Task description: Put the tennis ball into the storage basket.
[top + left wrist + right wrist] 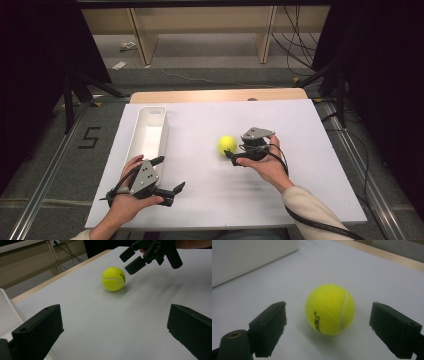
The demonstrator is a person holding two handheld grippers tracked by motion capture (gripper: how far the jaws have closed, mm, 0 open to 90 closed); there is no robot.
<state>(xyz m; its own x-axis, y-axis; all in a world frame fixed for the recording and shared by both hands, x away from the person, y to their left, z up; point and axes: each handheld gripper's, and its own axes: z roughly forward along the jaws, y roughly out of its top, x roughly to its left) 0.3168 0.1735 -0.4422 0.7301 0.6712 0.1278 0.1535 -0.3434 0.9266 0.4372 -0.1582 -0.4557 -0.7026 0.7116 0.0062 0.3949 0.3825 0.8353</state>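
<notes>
I had the tennis ball (227,145) sitting on the white tabletop (300,190), roughly mid-board and well apart from the long white tray (150,131) on the left. What mattered was that the ball lay straight ahead of my right claw (233,158), just off its tips; in the right gripper view the ball (330,309) sat centred in the gap, a little beyond the pads, with bare tabletop showing on either side of it. A ball has no long axis, so any line of approach would do; I only needed the gap to straddle its widest part. The right claw's jaws stood wide apart, touching nothing, held low and nearly level, pointing toward the tray side. My left claw (170,189) rested near the tray's near end, also spread and empty, with the ball (113,279) far off ahead of it. The right was plainly the nearer hand, so I judged the pickup fell to it.
</notes>
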